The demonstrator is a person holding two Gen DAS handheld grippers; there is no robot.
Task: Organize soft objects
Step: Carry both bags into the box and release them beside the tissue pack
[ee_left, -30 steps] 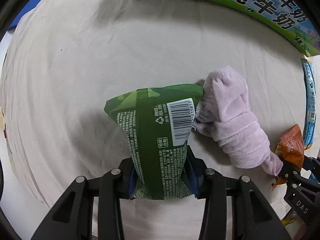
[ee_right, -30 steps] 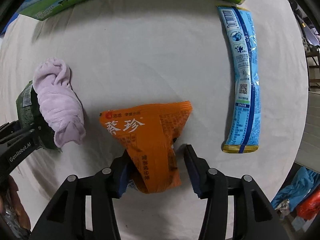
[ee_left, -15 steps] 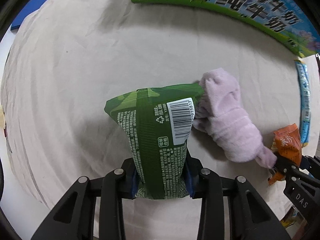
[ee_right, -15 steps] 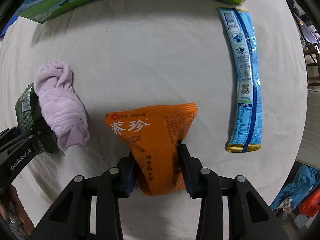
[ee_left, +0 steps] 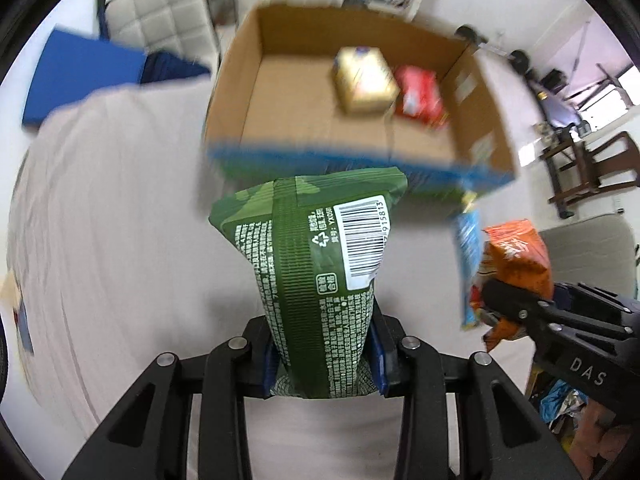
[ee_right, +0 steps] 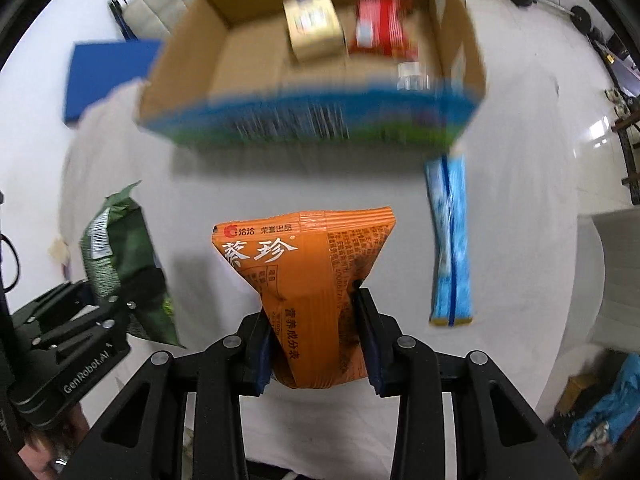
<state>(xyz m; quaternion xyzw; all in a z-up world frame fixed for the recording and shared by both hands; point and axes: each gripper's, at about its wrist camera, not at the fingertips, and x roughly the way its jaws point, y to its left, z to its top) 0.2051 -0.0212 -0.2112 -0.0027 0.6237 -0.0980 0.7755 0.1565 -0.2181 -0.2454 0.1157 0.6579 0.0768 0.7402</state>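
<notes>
While both bags hang in the air above the white cloth (ee_left: pixel 100 240), each gripper has a tight pinch on one of them. The left gripper (ee_left: pixel 324 356) squeezes the bottom end of the green snack bag (ee_left: pixel 308 256), and its blue pads press on both sides of the bag. The bag stands up from the gripper, with its white barcode label facing the camera. The right gripper (ee_right: pixel 316 344) pinches the low end of the orange snack bag (ee_right: pixel 308 276) in the same way, with the bag's wide sealed edge at the top. In the left wrist view the right gripper shows at the right edge, with the orange bag crumpled in it. In the right wrist view the left gripper shows at the left edge with the green bag, and a bit of a hand (ee_right: pixel 44 452) can be seen under it.

Past the bags sits an open cardboard box (ee_left: pixel 476 92) with a blue and green printed front. It looks blurry. Inside it lie a tan packet (ee_left: pixel 364 80) and a red packet (ee_left: pixel 420 92), side by side near the back. A long blue packet (ee_right: pixel 450 240) lies flat on the cloth just in front of the box's right corner. A blue mat (ee_right: pixel 108 76) lies to the left of the box.
</notes>
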